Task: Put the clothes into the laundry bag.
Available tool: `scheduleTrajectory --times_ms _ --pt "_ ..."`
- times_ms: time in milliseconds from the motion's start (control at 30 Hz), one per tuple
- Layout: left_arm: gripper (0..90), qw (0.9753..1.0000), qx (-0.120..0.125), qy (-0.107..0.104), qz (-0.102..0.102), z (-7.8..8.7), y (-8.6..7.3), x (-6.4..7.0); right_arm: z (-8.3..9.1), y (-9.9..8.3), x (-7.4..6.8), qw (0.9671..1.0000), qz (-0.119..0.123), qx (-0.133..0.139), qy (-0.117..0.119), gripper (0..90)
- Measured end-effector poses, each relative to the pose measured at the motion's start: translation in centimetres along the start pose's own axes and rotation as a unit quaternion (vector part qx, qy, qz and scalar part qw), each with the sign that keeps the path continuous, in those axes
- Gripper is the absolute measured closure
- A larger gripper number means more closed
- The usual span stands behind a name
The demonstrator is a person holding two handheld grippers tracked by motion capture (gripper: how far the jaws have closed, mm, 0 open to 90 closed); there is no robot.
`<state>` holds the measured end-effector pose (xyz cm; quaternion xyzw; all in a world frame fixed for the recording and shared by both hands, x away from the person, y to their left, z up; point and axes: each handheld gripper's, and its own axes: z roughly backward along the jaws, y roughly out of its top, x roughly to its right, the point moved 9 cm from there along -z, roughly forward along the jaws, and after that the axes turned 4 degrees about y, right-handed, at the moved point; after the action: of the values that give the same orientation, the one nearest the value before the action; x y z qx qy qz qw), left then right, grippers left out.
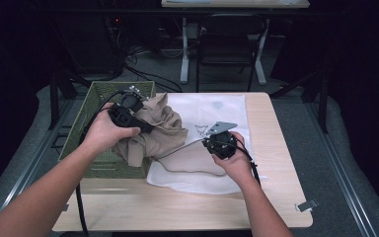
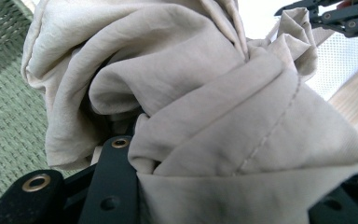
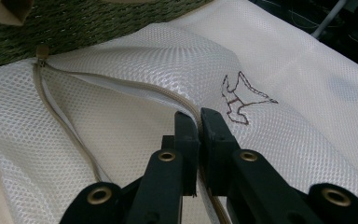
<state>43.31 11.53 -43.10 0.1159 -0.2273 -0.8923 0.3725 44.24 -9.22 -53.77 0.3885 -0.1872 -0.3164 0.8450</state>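
High view: your left gripper (image 1: 137, 117) clamps the beige cloth (image 1: 153, 131); your right gripper (image 1: 216, 139) pinches the mesh bag's (image 1: 202, 111) zipper edge (image 3: 121, 84).

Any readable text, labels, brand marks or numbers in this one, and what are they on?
No readable words or numbers.
White mesh laundry bag: a small dark red stitched outline figure, a picture with no letters.
Beige garment: plain cloth, seams alone.
Green woven basket: no label visible.
Left hand-held gripper and right hand-held gripper: no legible markings.
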Motion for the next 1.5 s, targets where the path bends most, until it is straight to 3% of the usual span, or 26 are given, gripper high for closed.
scheduleTrajectory --times_ms 367,867,1500 --pt "60.8 0.9999 0.004 -0.010 -0.012 -0.3 -0.3 1.3 0.0 0.0 0.0 1.0000 0.001 0.000 0.000 86.0" --pt "60.8 0.9997 0.011 -0.005 -0.022 -0.7 -1.1 2.1 0.0 0.0 -0.1 1.0000 0.002 -0.001 0.001 86.0" --pt "60.9 0.9993 0.015 -0.016 -0.029 -1.0 -1.4 3.3 0.0 -0.2 -0.1 1.0000 0.002 -0.004 0.003 86.5"
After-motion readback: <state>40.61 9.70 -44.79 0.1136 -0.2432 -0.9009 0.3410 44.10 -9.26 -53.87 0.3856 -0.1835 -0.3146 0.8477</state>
